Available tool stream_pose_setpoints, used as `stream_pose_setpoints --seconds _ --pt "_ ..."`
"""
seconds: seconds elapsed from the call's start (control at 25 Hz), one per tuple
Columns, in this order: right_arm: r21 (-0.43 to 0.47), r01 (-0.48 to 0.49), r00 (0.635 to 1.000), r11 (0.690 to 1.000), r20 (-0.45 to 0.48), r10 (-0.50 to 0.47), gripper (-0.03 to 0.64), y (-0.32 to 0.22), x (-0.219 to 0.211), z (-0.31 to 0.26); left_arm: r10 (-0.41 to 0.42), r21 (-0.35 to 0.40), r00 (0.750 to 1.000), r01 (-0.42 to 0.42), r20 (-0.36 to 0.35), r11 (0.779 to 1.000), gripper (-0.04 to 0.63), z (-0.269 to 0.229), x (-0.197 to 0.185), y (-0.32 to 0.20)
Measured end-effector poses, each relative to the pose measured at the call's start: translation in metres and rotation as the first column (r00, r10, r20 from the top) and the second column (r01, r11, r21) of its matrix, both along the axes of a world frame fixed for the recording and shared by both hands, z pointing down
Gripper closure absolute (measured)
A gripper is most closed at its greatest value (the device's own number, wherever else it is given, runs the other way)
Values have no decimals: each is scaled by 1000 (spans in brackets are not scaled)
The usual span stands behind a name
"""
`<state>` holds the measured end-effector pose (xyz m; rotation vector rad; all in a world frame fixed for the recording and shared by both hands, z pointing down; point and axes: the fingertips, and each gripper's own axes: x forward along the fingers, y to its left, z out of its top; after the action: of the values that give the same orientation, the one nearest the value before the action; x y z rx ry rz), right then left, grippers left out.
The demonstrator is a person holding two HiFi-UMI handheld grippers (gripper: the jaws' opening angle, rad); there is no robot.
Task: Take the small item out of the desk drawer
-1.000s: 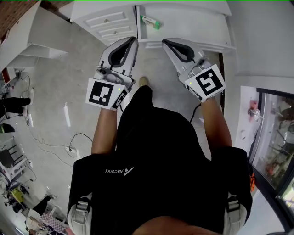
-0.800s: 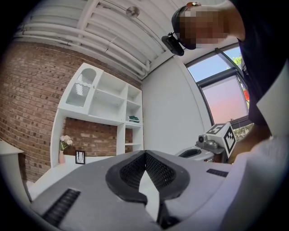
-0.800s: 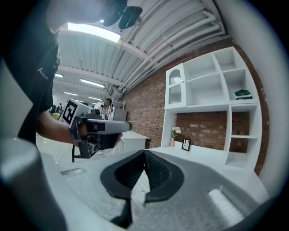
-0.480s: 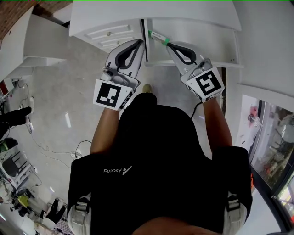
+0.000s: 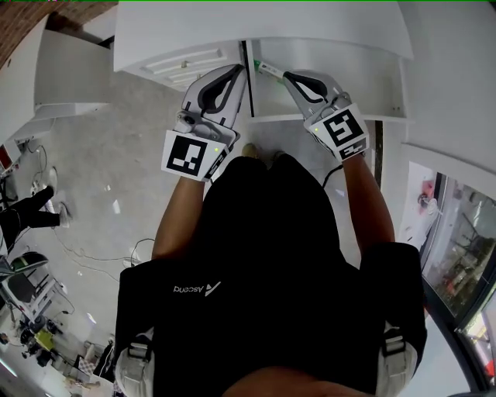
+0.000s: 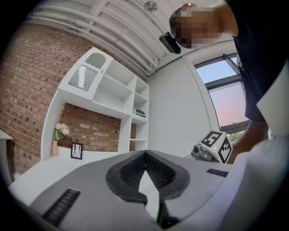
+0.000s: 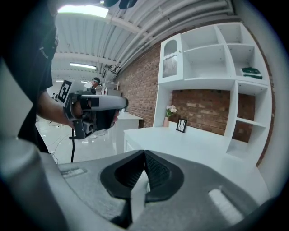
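Observation:
The white desk (image 5: 256, 19) has an open drawer (image 5: 364, 77) below its front edge. In the drawer lies a small white and green item (image 5: 266, 70), partly hidden behind my right gripper. My right gripper (image 5: 285, 75) (image 7: 144, 152) is shut and empty, its tip over the drawer's left end, right beside the item. My left gripper (image 5: 239, 68) (image 6: 144, 153) is also shut with nothing in it and hangs at the drawer's left wall. Each gripper view looks over the desk top, and the item does not show there.
Closed drawer fronts (image 5: 186, 60) sit left of the open drawer. A white shelf unit (image 6: 113, 90) stands on the desk against a brick wall, with a flower vase (image 6: 58, 135) and a small picture frame (image 6: 76, 150). A cable (image 5: 136, 248) lies on the floor at left.
Both grippers have moved forward to the desk. The right gripper's tip has come over the drawer, close to the item. Both stay shut.

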<state>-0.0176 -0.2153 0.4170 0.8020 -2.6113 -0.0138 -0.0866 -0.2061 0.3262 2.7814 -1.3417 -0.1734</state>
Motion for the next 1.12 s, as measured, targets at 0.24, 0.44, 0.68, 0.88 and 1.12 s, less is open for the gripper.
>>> stream_pose_setpoints --seconds 0.24,0.44,0.68,0.88,1.12 --pt "-78 35 995 996 -92 -42 586 -21 6 48 -40 -26 999 40 19 999 597 16 4 -16" --pt "-161 63 983 985 -162 -89 534 -33 -1 93 -88 -39 996 88 8 995 597 19 -2 -27" --pt "-253 81 960 964 -239 -143 467 -48 -5 136 -121 -58 992 122 20 991 597 25 -5 -35" --pt "-321 94 934 942 -298 -195 439 -54 -11 167 -148 -85 988 150 37 985 597 30 -7 -40" --pt "-377 86 897 922 -374 -237 426 -62 -11 204 -155 -75 987 157 35 985 597 32 -4 -44"
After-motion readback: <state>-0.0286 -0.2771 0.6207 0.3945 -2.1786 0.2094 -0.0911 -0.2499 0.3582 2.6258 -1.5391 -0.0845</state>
